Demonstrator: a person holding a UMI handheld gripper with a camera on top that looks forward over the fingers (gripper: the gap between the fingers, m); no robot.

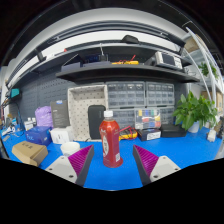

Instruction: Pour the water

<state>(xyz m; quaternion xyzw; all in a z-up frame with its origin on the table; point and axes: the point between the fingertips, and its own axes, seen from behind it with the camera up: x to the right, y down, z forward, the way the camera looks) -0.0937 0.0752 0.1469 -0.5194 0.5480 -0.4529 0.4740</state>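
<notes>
- Gripper (112, 163) spread wide, purple pads either side of the bottle (110, 139) at lower centre, gaps showing.
- Bottle stands upright on the blue table (185, 150), red cap on.
- Approach step; next, squeeze it, probably toward the white cup (70, 148) at lower left.

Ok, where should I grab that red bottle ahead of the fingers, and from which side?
Take the red bottle around its straight middle body, at the label, coming level from the front as the gripper now faces it. It stands upright on the blue table, roughly centred between the open fingers, and the body is wider and steadier than the narrow capped neck.
</notes>
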